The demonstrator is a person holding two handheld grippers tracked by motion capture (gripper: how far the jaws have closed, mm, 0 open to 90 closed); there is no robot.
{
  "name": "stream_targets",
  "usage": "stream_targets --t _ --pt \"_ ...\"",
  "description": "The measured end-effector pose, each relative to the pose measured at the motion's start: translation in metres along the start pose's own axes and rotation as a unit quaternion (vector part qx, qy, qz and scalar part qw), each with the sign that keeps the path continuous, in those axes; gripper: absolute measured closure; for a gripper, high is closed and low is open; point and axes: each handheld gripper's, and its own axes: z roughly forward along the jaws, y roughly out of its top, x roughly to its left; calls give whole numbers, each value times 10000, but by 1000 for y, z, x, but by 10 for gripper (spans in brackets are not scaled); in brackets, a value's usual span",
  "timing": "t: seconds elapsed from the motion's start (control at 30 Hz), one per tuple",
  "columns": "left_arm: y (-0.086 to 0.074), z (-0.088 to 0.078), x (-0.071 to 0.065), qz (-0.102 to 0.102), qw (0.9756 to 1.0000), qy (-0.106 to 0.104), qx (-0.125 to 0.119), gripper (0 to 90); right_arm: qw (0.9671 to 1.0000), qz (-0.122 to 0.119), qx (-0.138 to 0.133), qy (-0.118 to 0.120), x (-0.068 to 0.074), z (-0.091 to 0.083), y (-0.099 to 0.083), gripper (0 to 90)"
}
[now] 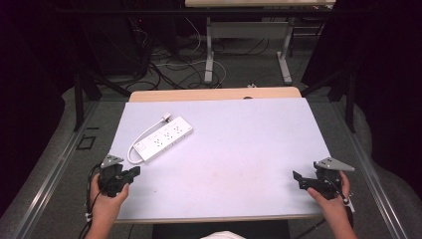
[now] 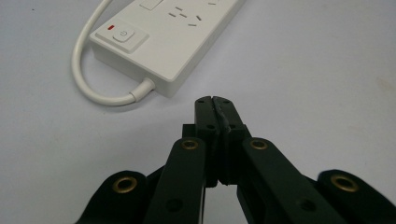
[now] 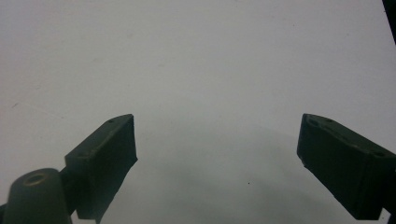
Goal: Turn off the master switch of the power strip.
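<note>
Power strip (image 1: 163, 139) is seen lying flat on the table (image 1: 239, 149), far-left area, its cord (image 1: 142, 142) looped at the near end. Left gripper (image 1: 135, 172) is held near the strip's near end, apart from it, jaws pressed together, empty. Right gripper (image 1: 297, 178) is held at the near right, jaws spread wide, empty.

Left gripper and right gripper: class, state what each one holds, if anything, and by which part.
Nothing is held. The left gripper is shut on nothing, just short of the power strip; the right gripper is open over bare table.
</note>
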Motion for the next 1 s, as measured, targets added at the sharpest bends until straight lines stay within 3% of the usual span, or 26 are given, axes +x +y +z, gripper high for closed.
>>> stream_targets --t 0.4,1.0 --pt "22 -4 3 61 10000 -67 35 900 10000 34 -43 18 0 -3 1 90" --pt "53 0 11 -79 9996 -233 128 900 9999 134 -53 82 -1 -3 1 25"
